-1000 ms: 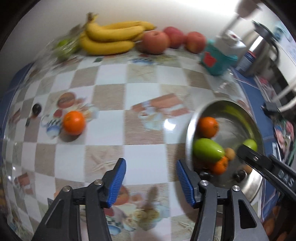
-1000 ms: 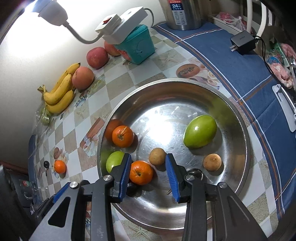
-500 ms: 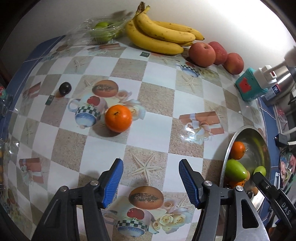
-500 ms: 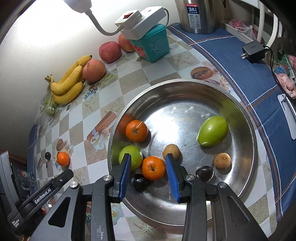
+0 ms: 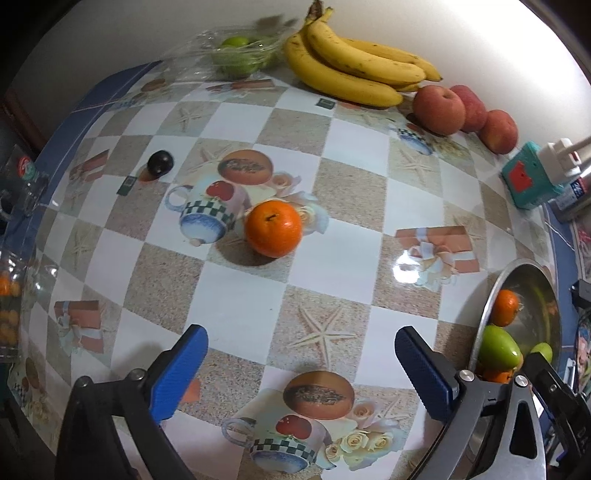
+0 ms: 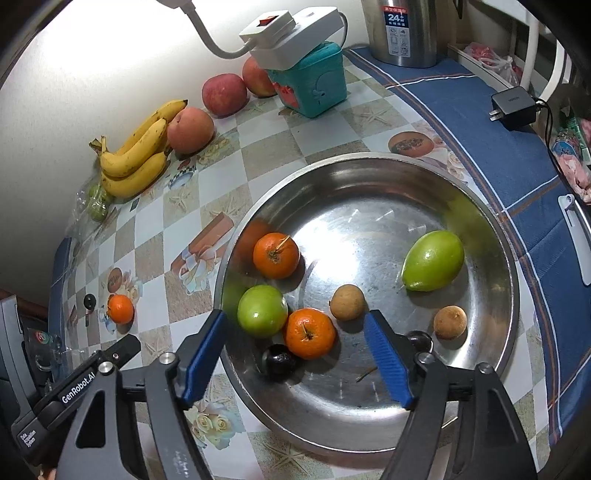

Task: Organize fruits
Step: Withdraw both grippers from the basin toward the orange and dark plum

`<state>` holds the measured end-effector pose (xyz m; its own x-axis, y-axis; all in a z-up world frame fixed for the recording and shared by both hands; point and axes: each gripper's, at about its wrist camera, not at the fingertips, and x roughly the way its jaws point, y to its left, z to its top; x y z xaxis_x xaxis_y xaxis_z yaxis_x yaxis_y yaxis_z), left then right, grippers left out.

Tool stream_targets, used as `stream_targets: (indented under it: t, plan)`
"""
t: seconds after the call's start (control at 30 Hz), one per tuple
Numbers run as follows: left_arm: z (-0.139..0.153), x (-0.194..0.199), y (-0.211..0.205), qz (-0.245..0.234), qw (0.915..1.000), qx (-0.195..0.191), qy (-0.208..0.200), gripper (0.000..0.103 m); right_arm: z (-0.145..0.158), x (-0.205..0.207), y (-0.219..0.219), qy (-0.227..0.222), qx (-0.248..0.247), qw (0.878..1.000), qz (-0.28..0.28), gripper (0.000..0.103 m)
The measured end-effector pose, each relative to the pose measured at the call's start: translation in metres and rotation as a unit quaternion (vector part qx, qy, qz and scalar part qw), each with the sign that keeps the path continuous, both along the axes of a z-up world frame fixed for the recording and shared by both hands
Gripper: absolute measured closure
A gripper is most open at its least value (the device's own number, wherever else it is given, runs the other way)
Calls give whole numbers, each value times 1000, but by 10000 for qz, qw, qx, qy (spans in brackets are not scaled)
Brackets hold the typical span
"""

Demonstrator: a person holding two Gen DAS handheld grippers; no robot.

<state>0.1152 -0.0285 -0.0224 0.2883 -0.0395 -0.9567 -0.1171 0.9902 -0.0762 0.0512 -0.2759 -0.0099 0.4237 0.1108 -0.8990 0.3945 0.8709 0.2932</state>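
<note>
In the left wrist view a loose orange [image 5: 273, 229] lies on the checked tablecloth, with a dark plum [image 5: 160, 162] farther left. My left gripper [image 5: 299, 336] hovers short of the orange, its jaws opening wide with nothing between them. The steel bowl [image 6: 369, 158] holds two oranges [image 6: 309, 334] [image 6: 276, 255], a green apple [image 6: 262, 311], a green mango [image 6: 433, 260], two brown longans [image 6: 346, 302] and dark plums [image 6: 279, 358]. My right gripper [image 6: 296, 317] hangs over the bowl's near side, jaws opening. The near orange sits below the gap and the pads do not touch it.
Bananas [image 5: 351, 70], three apples [image 5: 439, 110] and bagged green limes [image 5: 236, 55] line the back wall. A teal box [image 6: 314, 85] carrying a white power strip, a steel kettle [image 6: 402, 29] and a black charger [image 6: 513, 105] stand behind the bowl.
The left gripper swung away from the bowl to face the loose orange, then spread its jaws wide. The right gripper's jaws opened over the bowl.
</note>
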Motion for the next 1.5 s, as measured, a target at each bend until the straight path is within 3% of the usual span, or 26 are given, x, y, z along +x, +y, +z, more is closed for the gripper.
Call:
stream_targets:
  t: [0.23, 0.3, 0.33, 0.53, 0.83, 1.17, 1.3, 1.5]
  plan:
    - [-3, -1, 1, 63, 9999, 27, 82, 0, -1, 1, 2, -3, -112, 9999, 58, 19]
    - [-4, -1, 2, 95, 9999, 33, 98, 0, -1, 1, 2, -30, -149, 9999, 67, 14]
    - [-4, -1, 3, 108, 9999, 30, 101, 0, 0, 1, 2, -46, -168, 9998, 74, 7]
    - [-5, 0, 6, 182, 9998, 33, 115, 0, 1, 1, 4, -133, -230, 9996, 105, 0]
    - [-1, -1, 2, 9, 9999, -48, 91, 0, 5, 2, 8, -246, -324, 9991, 125, 0]
    - [17, 5, 15, -259, 9990, 281, -223, 0, 18, 7, 31, -538, -262, 9971, 465, 0]
    - [25, 7, 32, -222, 9978, 487, -391, 0, 23, 9, 40, -618, -277, 9958, 624, 0]
    - [35, 13, 67, 67, 9983, 309, -489, 0, 30, 11, 45, -786, -234, 9942, 699, 0]
